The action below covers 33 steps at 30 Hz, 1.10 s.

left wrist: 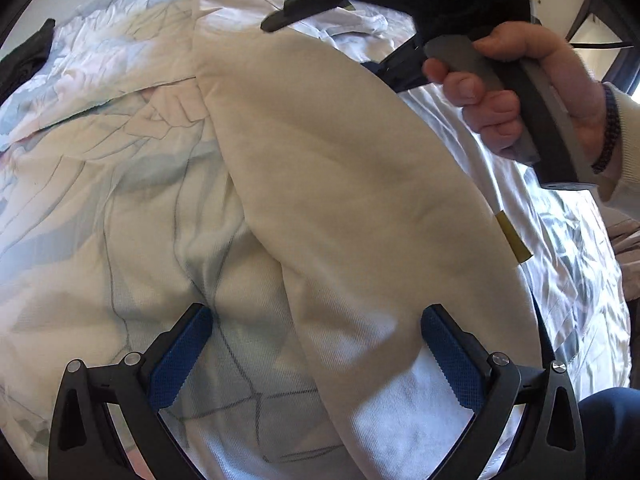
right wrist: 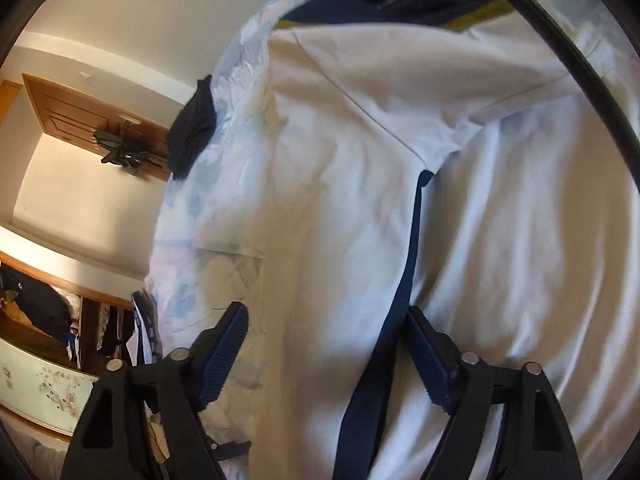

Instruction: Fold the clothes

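Note:
A white shirt lies on a patterned bedspread, with one part folded over in a long diagonal band and a small yellow tag at its edge. My left gripper hovers open just above the shirt's near end, its blue pads wide apart and pinching nothing. In the right wrist view the white shirt shows a navy side stripe and a navy collar. The right gripper stands open over the stripe, with no cloth between its pads.
A hand holds the right tool's grey handle above the shirt's far right. A dark garment lies at the bed's left edge. Beyond the bedspread stand a wooden door and an open wardrobe.

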Motion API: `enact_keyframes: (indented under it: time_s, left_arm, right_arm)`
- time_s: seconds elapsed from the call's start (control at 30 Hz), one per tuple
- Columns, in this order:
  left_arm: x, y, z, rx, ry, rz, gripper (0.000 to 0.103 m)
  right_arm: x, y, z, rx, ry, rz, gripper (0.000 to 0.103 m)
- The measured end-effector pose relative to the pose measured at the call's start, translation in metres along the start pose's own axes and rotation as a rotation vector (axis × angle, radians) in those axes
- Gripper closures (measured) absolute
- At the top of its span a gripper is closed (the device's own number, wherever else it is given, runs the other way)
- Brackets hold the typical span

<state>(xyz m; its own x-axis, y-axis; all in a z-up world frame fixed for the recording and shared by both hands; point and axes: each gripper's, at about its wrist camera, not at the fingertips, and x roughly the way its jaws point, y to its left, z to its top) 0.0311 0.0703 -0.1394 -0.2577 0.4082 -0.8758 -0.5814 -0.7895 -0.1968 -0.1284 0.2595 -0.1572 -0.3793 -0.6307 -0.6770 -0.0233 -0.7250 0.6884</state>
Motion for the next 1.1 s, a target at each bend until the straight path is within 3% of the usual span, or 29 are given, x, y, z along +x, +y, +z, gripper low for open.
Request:
enact_keyframes:
  time_s: [0.1, 0.43, 0.6, 0.67, 0.7, 0.73, 0.8, 0.83, 1.0, 1.1]
  left_arm:
    - [-0.002, 0.001, -0.001, 0.001, -0.002, -0.001, 0.0]
    - [-0.004, -0.001, 0.001, 0.01, -0.007, 0.011, 0.0]
    - [-0.005, -0.001, 0.001, 0.012, -0.008, 0.008, 0.0]
    - [-0.006, -0.001, 0.001, 0.014, -0.008, 0.009, 0.0]
    - [-0.007, 0.0, 0.001, 0.015, -0.008, 0.01, 0.0]
    - [-0.007, 0.0, 0.001, 0.015, -0.008, 0.011, 0.0]
    - [-0.007, -0.002, 0.001, 0.015, -0.008, 0.011, 0.0]
    - [-0.008, -0.002, 0.001, 0.018, -0.008, 0.011, 0.0]
    - [-0.009, -0.003, 0.001, 0.024, -0.009, 0.015, 0.0]
    - [-0.01, -0.005, 0.001, 0.033, -0.009, 0.021, 0.0]
  right_arm:
    - [0.001, -0.006, 0.006, 0.043, -0.016, 0.063, 0.014]
    - [-0.016, 0.009, 0.013, -0.011, 0.022, 0.233, 0.014]
    - [0.005, 0.004, 0.02, -0.004, 0.035, 0.144, 0.016]
    - [0.008, -0.008, 0.023, 0.045, 0.028, 0.182, 0.02]
    - [0.008, -0.009, 0.024, 0.044, 0.022, 0.197, 0.03]
    - [0.008, -0.009, 0.025, 0.027, 0.02, 0.211, 0.053]
    - [0.005, -0.008, 0.026, 0.003, 0.023, 0.208, 0.069]
    - [0.002, -0.007, 0.026, -0.013, 0.022, 0.198, 0.086]
    - [-0.026, -0.01, 0.031, -0.055, -0.002, 0.164, 0.096]
    - [-0.04, -0.02, 0.039, -0.046, 0.006, 0.093, 0.1]
